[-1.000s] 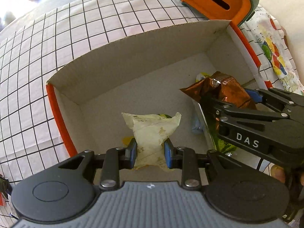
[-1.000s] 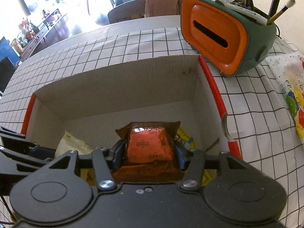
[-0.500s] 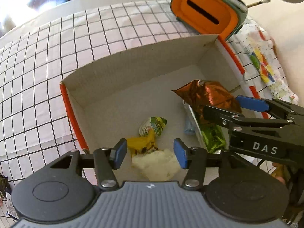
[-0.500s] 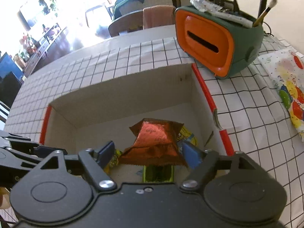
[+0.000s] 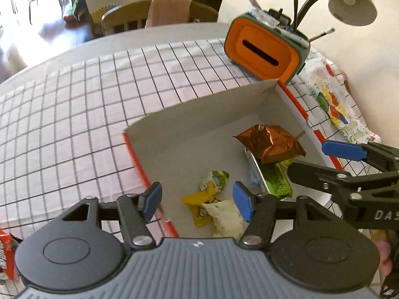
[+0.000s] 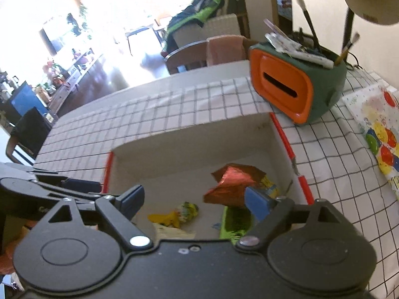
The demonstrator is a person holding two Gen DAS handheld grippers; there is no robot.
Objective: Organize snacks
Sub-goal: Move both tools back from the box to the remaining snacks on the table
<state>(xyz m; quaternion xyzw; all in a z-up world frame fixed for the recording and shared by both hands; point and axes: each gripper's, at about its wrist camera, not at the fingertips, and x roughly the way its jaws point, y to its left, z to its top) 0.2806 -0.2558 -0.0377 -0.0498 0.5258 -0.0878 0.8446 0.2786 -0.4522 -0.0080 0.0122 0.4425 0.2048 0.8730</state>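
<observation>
Your left gripper hangs with its blue pads spread wide and nothing between them. Your right gripper sits just to its right, jaws equally wide and empty, fingers pointing leftward across its front.

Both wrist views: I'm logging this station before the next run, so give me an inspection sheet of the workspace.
Surface: checked tablecloth.
Job's things: cardboard box holds copper foil packet, green packet, yellow packet, pale wrapper.
Clutter: orange-faced holder with brushes; balloon-print paper.
Grippers: left gripper open, empty; right gripper open, empty.
Cables: nothing seen.
Surroundings: desk lamp, chairs.
</observation>
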